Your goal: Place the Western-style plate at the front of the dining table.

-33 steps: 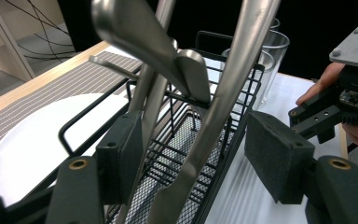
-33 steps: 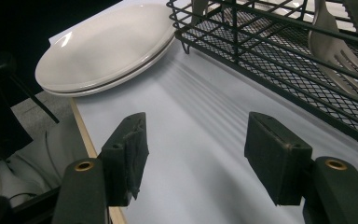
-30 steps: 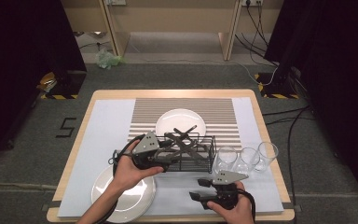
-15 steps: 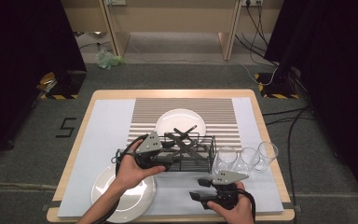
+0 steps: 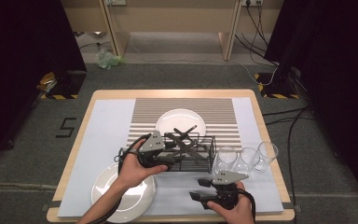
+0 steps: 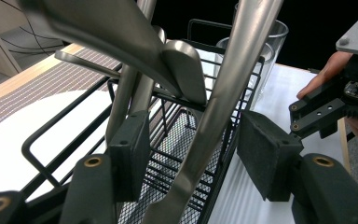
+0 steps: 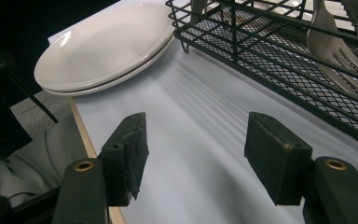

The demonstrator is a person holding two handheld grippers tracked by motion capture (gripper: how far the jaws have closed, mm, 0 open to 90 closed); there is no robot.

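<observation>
At basket [image 6: 51, 140], left tool [image 6: 193, 154] closing w/ utensil handle [image 6: 214, 116] between.

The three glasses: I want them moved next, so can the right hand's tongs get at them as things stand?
Probably yes. The right tongs stand open over bare mat, and the glasses stand just beyond them, beside the wire basket, with nothing between.

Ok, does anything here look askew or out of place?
The metal cutlery lies crossed and tilted, jutting over the rim of the black wire basket rather than standing neatly. The left gripper straddles one handle, pads not yet pressing. Nothing spilled or broken.
</observation>
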